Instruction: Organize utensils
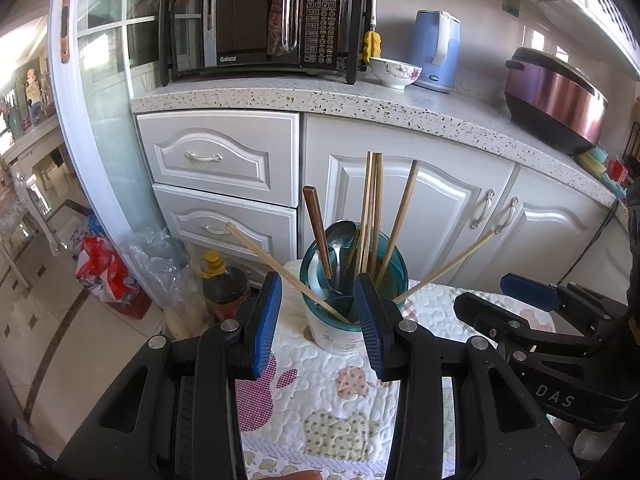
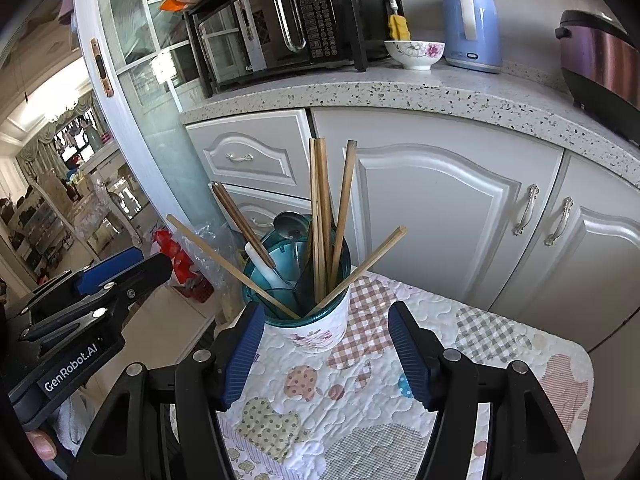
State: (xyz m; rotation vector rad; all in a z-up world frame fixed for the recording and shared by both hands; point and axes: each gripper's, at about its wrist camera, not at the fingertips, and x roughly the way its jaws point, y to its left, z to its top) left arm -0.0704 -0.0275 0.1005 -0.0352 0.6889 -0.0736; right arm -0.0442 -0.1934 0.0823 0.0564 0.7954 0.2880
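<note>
A white flowered utensil holder with a teal rim (image 1: 336,338) (image 2: 320,330) stands on a quilted patchwork cloth (image 1: 320,408) (image 2: 360,384). Several wooden chopsticks (image 1: 374,208) (image 2: 320,208) fan out of it, along with a metal spoon (image 1: 340,236) (image 2: 290,224) and a white handle (image 2: 264,268). My left gripper (image 1: 318,320) (image 2: 132,270) is open, its blue pads just short of the holder and touching nothing. My right gripper (image 2: 326,344) (image 1: 504,298) is also open and empty. It hovers over the cloth in front of the holder, to the right of the left gripper.
White cabinets (image 2: 440,220) close off the space behind the small table. The speckled counter (image 1: 360,100) carries a microwave (image 1: 260,20), a flowered bowl (image 1: 394,72), a blue kettle (image 1: 436,48) and a rice cooker (image 1: 556,96). An oil bottle (image 1: 220,284) and plastic bags (image 1: 108,276) sit on the floor at left.
</note>
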